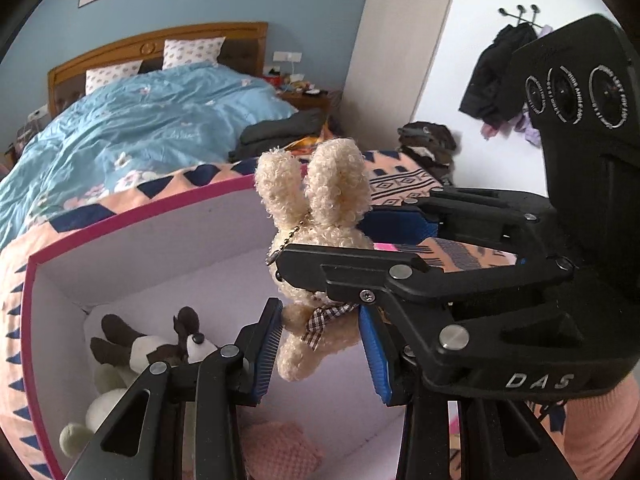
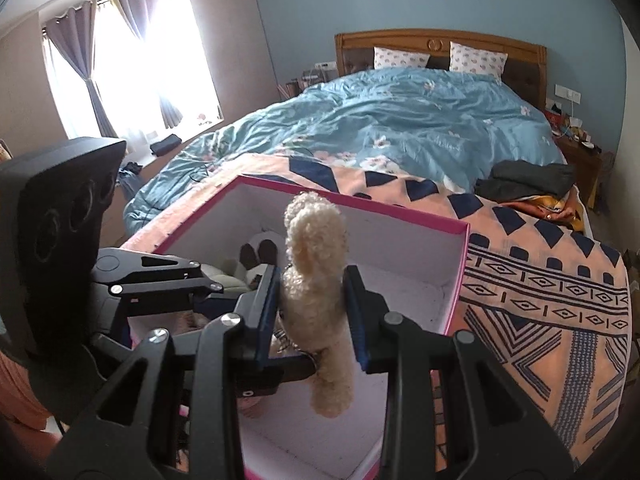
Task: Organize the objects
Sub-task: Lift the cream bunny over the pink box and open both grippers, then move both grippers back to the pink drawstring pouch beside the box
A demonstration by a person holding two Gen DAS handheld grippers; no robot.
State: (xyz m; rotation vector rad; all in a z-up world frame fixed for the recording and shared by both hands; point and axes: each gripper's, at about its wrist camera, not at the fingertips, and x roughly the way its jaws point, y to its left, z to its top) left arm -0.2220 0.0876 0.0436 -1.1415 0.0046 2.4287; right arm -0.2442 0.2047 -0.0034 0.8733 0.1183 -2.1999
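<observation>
A cream plush rabbit (image 1: 316, 216) with a checked bow and a ball chain hangs over a pink-rimmed white box (image 1: 132, 216) on the bed. My right gripper (image 2: 312, 308) is shut on the rabbit's head (image 2: 314, 264); in the left wrist view it reaches in from the right (image 1: 340, 240). My left gripper (image 1: 320, 352) is open around the rabbit's lower body, its blue pads (image 1: 266, 352) either side without squeezing. In the box lie a brown-and-white plush dog (image 1: 160, 346), a white plush (image 1: 108, 400) and a pink knitted item (image 1: 280, 452).
The box (image 2: 456, 280) stands on a peach patterned blanket (image 2: 560, 300) at the foot of a bed with a blue duvet (image 2: 380, 120). Dark folded clothes (image 2: 528, 180) lie at the bed's right edge. A nightstand (image 1: 308, 98) stands beside the headboard.
</observation>
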